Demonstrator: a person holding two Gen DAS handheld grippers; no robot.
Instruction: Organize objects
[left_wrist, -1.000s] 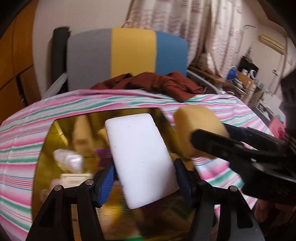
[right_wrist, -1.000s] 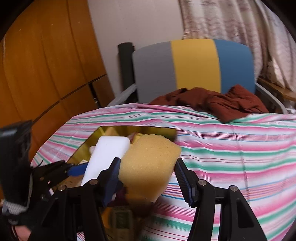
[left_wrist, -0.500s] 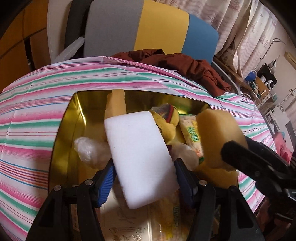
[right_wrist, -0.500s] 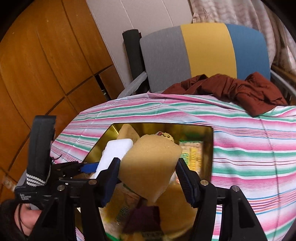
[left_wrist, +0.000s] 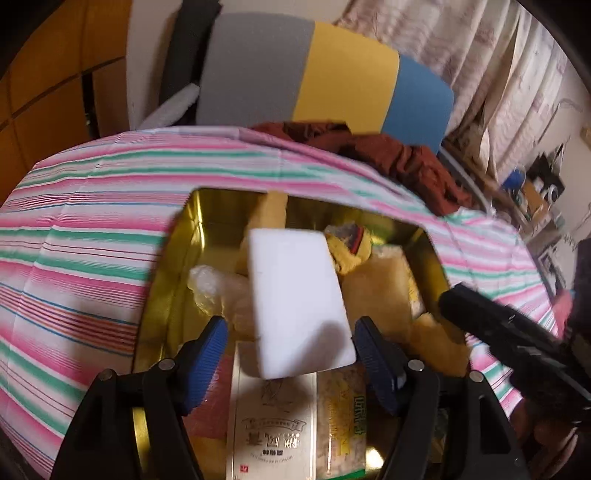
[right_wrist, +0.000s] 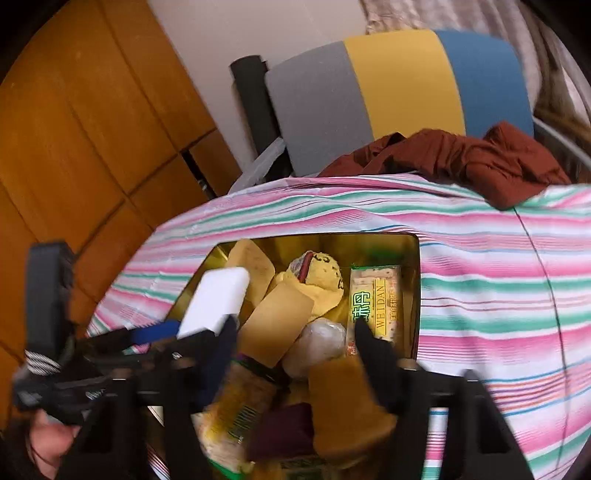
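Observation:
A gold tin box (left_wrist: 173, 258) (right_wrist: 410, 295) sits on the striped cloth, full of snack packets and sponges. My left gripper (left_wrist: 291, 347) stands wide over the box; the white sponge (left_wrist: 295, 302) (right_wrist: 218, 302) lies between its blue pads, which no longer touch its sides. My right gripper (right_wrist: 295, 339) is open over the box; a yellow sponge (right_wrist: 347, 406) lies in the box by its right finger. The right gripper also shows in the left wrist view (left_wrist: 498, 332).
A pink, green and white striped cloth (left_wrist: 92, 240) (right_wrist: 498, 277) covers the table. A brown garment (left_wrist: 388, 155) (right_wrist: 480, 162) lies at the far edge before a grey, yellow and blue chair (right_wrist: 399, 92). Wooden cabinets (right_wrist: 92, 129) stand left.
Both grippers came lower over the box and opened. The yellow sponge left the right gripper and lies in the box. The left pads spread away from the white sponge.

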